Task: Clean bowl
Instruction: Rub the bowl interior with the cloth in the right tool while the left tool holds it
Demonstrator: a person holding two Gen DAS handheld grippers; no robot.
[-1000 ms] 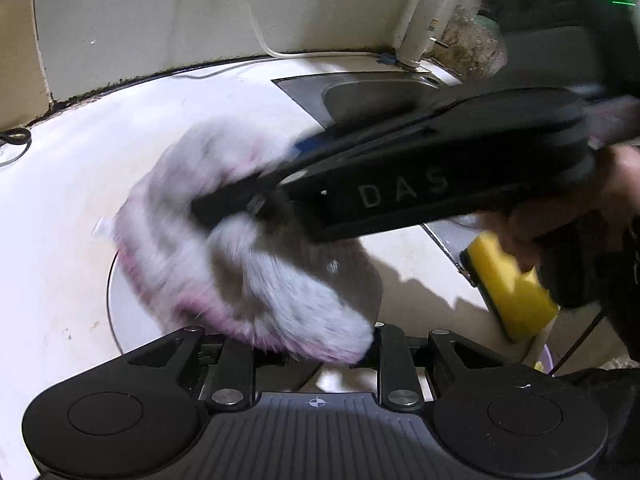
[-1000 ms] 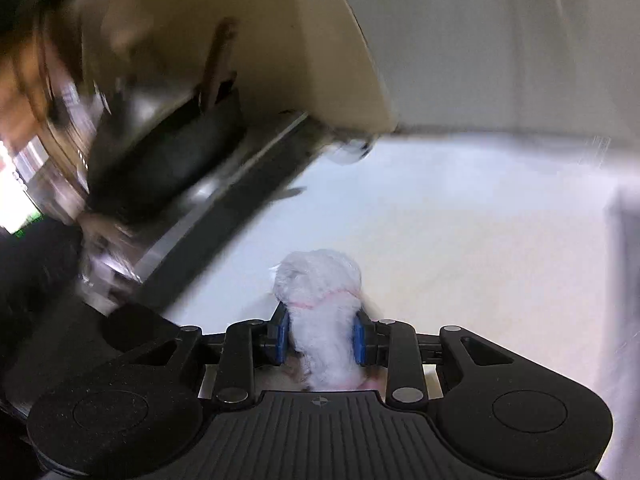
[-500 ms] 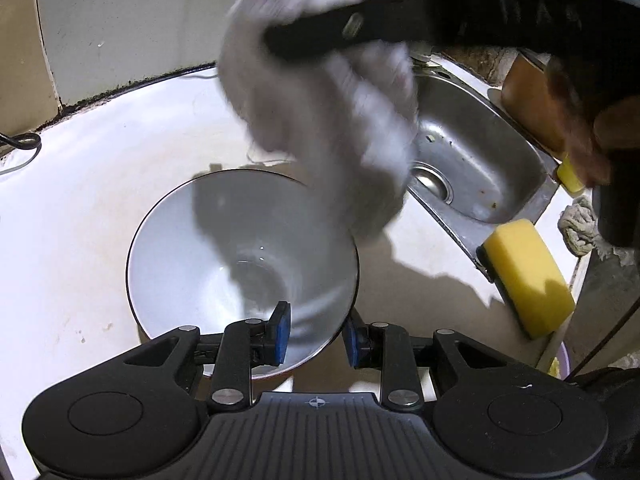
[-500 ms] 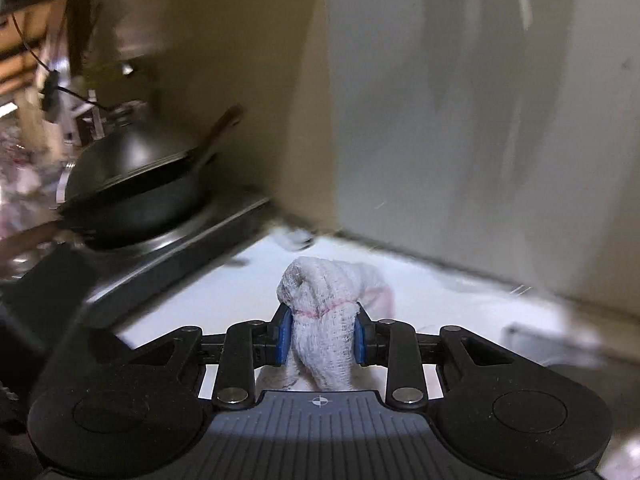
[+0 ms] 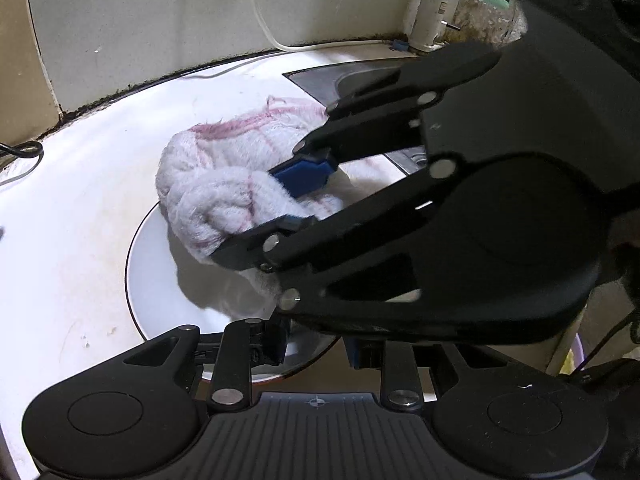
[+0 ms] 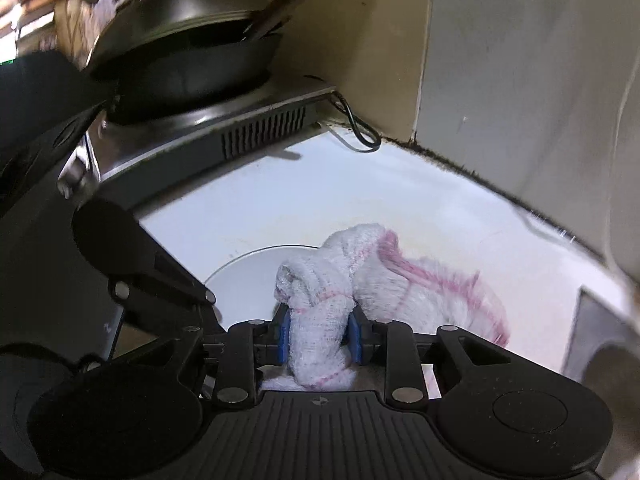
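Bowl (image 5: 160, 280) sits on the white counter (image 5: 60, 240), near rim pinched between the left gripper (image 5: 316, 344) pads at 6 o'clock in the left wrist view. Right gripper (image 6: 318, 336) is clamped on a bunched white-pink cloth (image 6: 316, 320), jaws closing tighter — cloth hangs over the bowl's 1 o'clock side. Right gripper is the nearer to the bowl's inside; the next wipe looks to go down toward 7 o'clock.

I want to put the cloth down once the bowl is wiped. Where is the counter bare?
Bare counter lies left of the bowl, out to the wall; another strip runs between bowl and stove. It is crowded over the bowl, where the right gripper holds the cloth, and toward the sink.
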